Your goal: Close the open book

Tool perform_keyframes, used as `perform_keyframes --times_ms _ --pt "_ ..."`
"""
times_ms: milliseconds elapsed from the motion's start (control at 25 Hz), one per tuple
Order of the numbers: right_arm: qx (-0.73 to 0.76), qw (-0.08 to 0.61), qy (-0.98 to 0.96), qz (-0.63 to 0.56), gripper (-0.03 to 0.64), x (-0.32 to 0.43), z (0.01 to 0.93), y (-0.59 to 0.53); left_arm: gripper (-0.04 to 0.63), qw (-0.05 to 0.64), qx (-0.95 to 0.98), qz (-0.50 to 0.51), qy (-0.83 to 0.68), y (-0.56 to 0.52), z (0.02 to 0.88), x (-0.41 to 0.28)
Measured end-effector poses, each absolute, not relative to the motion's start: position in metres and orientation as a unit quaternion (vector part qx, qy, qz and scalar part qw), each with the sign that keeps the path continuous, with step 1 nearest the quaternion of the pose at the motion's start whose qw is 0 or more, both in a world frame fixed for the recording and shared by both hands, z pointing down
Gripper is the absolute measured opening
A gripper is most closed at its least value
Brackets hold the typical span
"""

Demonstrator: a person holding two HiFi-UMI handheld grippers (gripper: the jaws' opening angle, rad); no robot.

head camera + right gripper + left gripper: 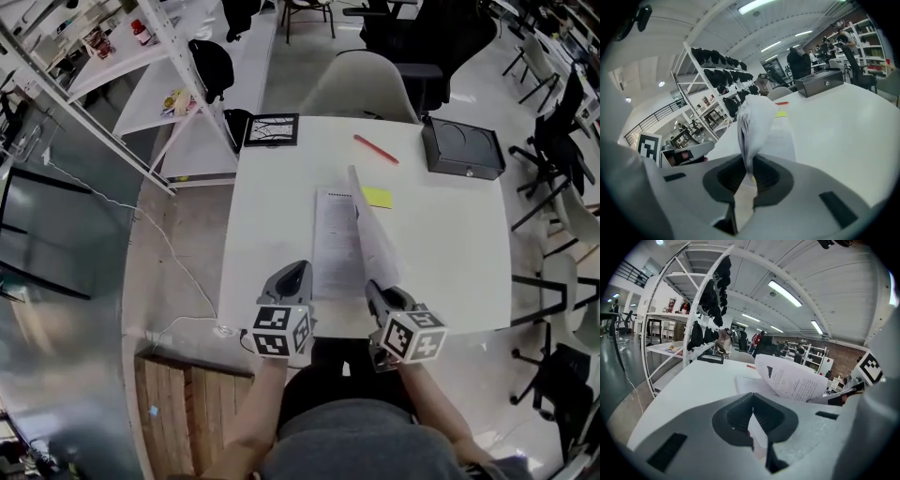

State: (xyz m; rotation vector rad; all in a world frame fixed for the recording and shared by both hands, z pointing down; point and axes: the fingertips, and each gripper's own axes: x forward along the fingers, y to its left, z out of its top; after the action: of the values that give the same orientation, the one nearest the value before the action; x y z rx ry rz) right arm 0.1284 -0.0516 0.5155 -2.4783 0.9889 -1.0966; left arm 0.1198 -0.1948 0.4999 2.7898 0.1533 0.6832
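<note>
An open book lies in the middle of the white table. Its left page rests flat. The right-hand pages stand lifted, leaning over towards the left. My right gripper is shut on the near edge of those pages, which run into its jaws in the right gripper view. My left gripper sits just left of the book near the table's front edge, jaws together with nothing in them. From the left gripper view the raised pages curl up to the right.
A black box stands at the table's far right corner, with a red pen and a yellow note beside the book. A framed picture lies at the far left. A chair is behind the table, and a white rack stands left.
</note>
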Motion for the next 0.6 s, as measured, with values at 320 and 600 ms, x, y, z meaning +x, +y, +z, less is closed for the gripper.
perform_keyframes --times_ms 320,600 --pt "-0.849 0.051 0.354 -0.389 0.044 0.124 0.532 -0.066 0.006 0.140 0.961 0.234 0.035 -0.204 0.503 0.111" --pt "-0.841 -0.001 0.361 -0.402 0.058 0.122 0.545 -0.075 0.006 0.144 0.961 0.234 0.023 -0.209 0.506 0.104"
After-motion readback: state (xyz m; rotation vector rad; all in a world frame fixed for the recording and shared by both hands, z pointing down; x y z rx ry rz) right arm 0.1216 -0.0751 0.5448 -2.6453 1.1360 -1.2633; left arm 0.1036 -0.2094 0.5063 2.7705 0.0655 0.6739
